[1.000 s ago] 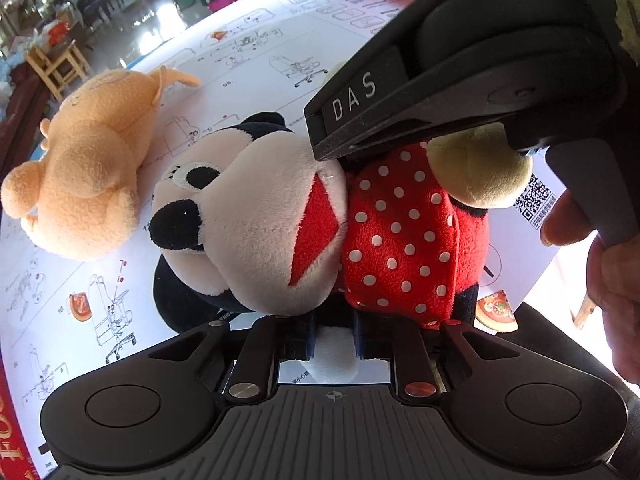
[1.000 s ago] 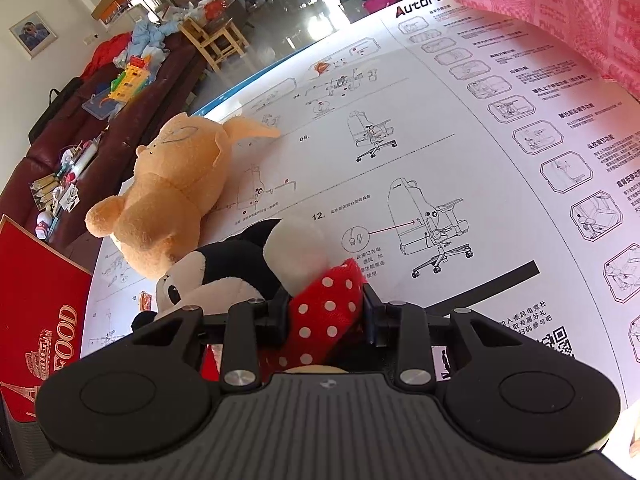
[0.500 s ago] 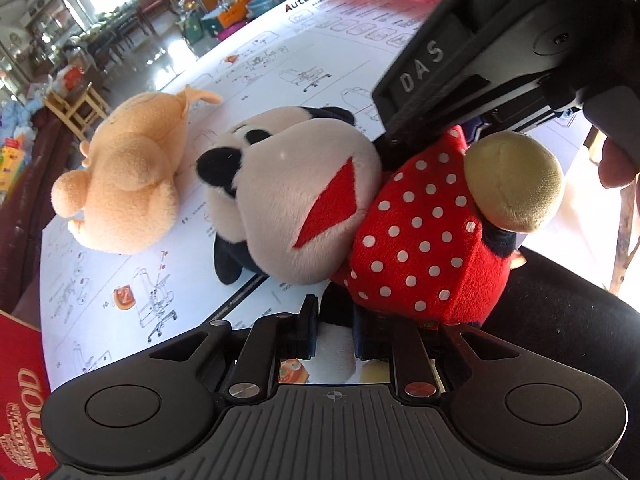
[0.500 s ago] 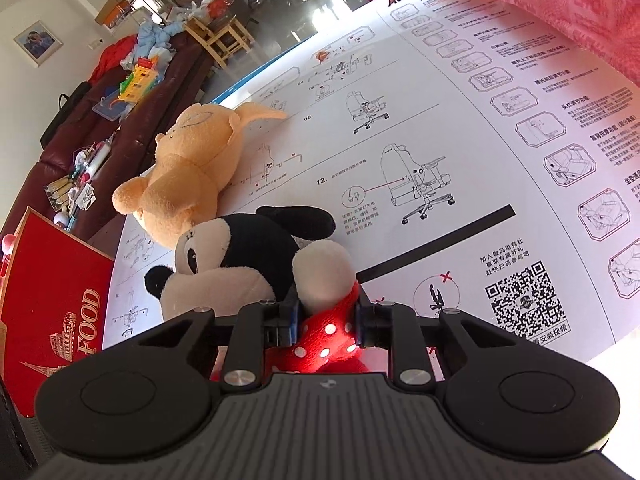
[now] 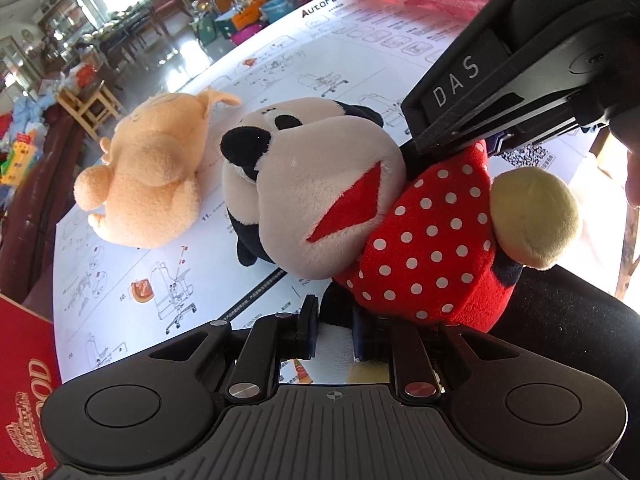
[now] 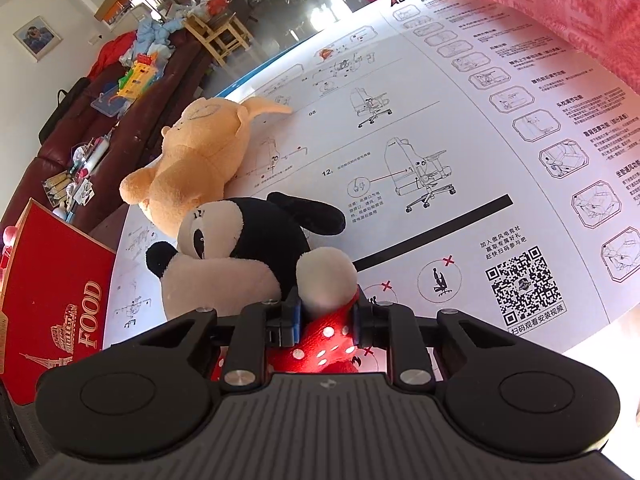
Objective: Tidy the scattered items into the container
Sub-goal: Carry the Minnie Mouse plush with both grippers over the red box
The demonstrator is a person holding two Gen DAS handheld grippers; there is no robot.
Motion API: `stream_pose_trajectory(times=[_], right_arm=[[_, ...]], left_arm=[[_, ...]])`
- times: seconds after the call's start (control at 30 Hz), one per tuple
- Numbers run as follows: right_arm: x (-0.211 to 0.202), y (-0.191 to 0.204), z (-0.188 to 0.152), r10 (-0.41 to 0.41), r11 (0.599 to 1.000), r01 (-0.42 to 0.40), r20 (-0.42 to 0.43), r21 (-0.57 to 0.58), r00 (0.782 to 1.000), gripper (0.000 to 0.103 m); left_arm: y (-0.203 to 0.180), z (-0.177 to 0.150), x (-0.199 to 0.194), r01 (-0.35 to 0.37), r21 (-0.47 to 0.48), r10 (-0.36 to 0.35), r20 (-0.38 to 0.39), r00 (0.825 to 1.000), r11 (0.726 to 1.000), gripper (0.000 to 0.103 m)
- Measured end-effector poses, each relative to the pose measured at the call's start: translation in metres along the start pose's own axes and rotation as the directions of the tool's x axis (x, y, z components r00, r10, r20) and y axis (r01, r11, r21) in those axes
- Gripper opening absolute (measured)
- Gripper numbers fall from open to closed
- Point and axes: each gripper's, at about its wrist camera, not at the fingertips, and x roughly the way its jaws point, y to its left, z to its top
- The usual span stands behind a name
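A mouse plush [image 5: 320, 200] in a red polka-dot dress is held up off the paper-covered table [image 5: 168, 292]. My left gripper [image 5: 335, 332] is shut on its white lower part. My right gripper [image 6: 326, 322] is shut on the red dress, and its black body [image 5: 520, 52] shows above the plush in the left wrist view. The plush also shows in the right wrist view [image 6: 248, 248]. An orange bear plush [image 5: 148, 184] lies on the table to the left, also seen in the right wrist view [image 6: 200, 156].
A red box marked FOOD [image 6: 52, 288] stands at the table's left edge, also in the left wrist view [image 5: 24, 392]. A pink cloth [image 6: 560, 8] lies at the far right. A dark sofa with clutter [image 6: 100, 112] stands beyond the table.
Both grippers have lifted the mouse plush higher and drawn it toward the near table edge. The orange bear has not moved.
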Motion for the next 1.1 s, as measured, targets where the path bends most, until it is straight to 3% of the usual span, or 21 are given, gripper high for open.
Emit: stream_pose_trajectory(times=[0.43,0.73,1.1], right_arm=[[-0.031,0.044,0.012,0.047,0.994,-0.037,0.092,-0.103,0.995,0.024],[-0.054,0.080,0.022,0.101,0.980,-0.073,0.143,-0.184,0.985,0.024],[-0.068,0.175,0.040,0.264,0.909,-0.191,0.155,-0.371,0.952,0.024]], left_arm=[[0.022,0.004,-0.036,-0.020,-0.072,0.026,0.079,0.997,0.997,0.013],[0.045,0.005,-0.080,-0.068,-0.121,0.086,0.153,0.984,0.990,0.013],[0.115,-0.012,-0.145,-0.164,-0.268,0.222,0.204,0.953,0.949,0.014]])
